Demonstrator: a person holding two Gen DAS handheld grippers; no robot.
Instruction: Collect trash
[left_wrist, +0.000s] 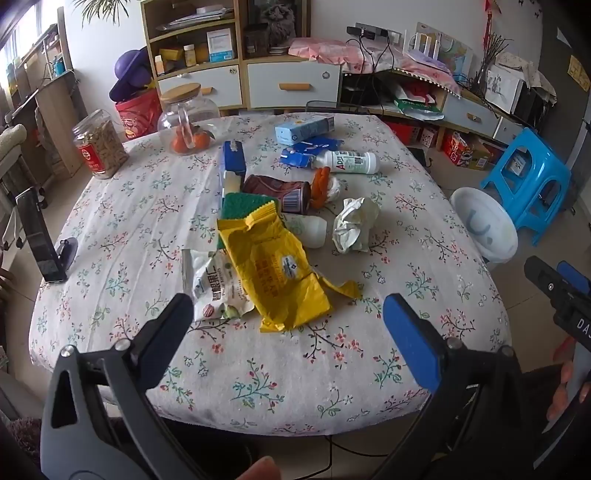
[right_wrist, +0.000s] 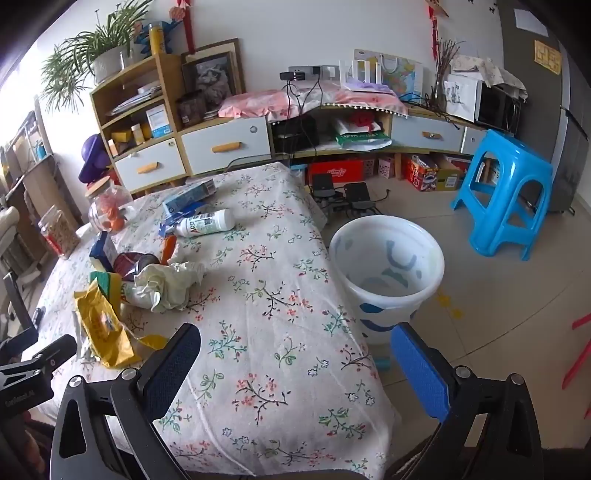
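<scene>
Floral table (left_wrist: 122, 221), trash, white bin (right_wrist: 386, 266)

Wrappers (left_wrist: 273, 273), a can (left_wrist: 280, 192) and a bottle (left_wrist: 351, 161) lie mid-table (left_wrist: 147, 221); the bin (right_wrist: 386, 273) stands on the floor to its right.

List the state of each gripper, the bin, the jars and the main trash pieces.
left gripper: open, empty
right gripper: open, empty
bin: upright on the floor, nothing seen inside
glass jar: lid on, oranges inside
plastic jar: upright, full
yellow wrapper: torn open, flat
white bottle: lying on its side
paper ball: crumpled
</scene>
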